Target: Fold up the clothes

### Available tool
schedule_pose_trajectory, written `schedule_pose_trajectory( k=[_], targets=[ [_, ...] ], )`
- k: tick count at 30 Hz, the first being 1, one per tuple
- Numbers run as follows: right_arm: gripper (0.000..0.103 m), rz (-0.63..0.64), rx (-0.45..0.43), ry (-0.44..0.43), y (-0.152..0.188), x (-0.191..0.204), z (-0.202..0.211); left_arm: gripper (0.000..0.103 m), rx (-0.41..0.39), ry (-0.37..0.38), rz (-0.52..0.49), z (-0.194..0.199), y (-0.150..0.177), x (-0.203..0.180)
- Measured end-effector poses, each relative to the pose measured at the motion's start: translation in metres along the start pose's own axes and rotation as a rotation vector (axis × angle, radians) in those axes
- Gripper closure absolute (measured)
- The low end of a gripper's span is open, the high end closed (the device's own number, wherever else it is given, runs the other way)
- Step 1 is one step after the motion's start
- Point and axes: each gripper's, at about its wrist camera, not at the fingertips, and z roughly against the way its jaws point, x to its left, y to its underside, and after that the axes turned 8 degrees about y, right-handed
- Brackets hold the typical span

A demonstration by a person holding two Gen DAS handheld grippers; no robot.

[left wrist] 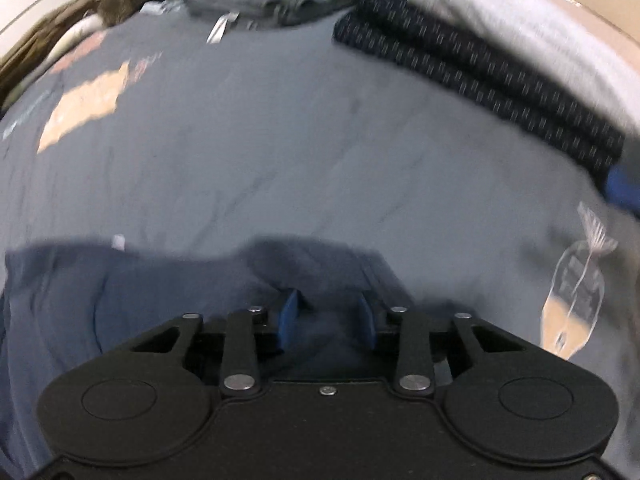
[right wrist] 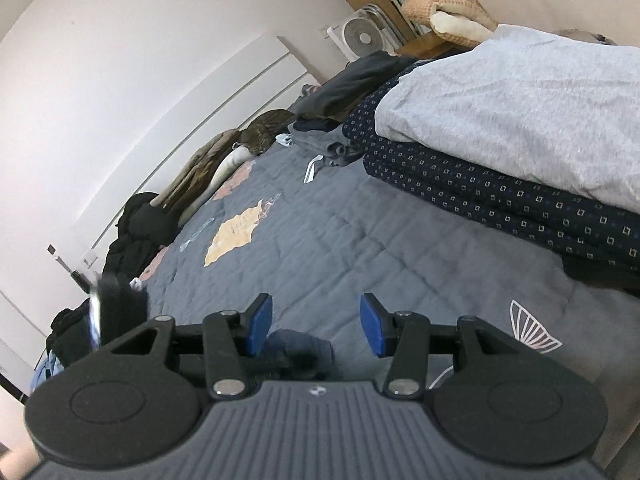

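Left hand-held gripper – seemingly gripping navy garment.

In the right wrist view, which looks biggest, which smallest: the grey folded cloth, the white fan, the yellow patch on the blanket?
1. Grey folded cloth, by far the largest, though it is also nearest the camera.
2. Yellow patch.
3. White fan, smallest, but it stands farthest away, so its true size is unsure.

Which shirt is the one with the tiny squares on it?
Start at the grey-blue quilt covering the bed, then look to its right side for the neat stack of folded clothes. The dotted shirt is the dark navy one with tiny squares, lying under the plain light grey top.
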Motion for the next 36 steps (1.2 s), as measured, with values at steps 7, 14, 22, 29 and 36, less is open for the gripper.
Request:
schedule_pose_trajectory(
  k=[7, 14, 22, 29, 36],
  targets=[
    [0.055, -0.005, 0.008, -0.01, 0.0, -0.004, 0.004, 0.094, -0.056, 0.006, 0.061, -0.003, 0.006, 0.005],
    [0.055, -0.009, 0.009, -0.019, -0.001, -0.006, 0.005, 0.1, -0.269, 0.143, 0.152, 0.034, 0.015, 0.011],
    [0.055, -0.023, 0.007, -0.005, -0.002, -0.01, 0.003, 0.1, -0.319, 0.293, 0.226, 0.047, 0.02, 0.02],
    [0.055, 0.006, 0.024, 0.025, 0.003, -0.013, -0.008, 0.096, -0.373, 0.352, 0.287, 0.078, 0.043, 0.031],
    [0.055, 0.03, 0.108, 0.001, 0.019, -0.006, -0.027, 0.088, -0.435, 0.328, 0.348, 0.133, 0.089, 0.043]
  ],
)
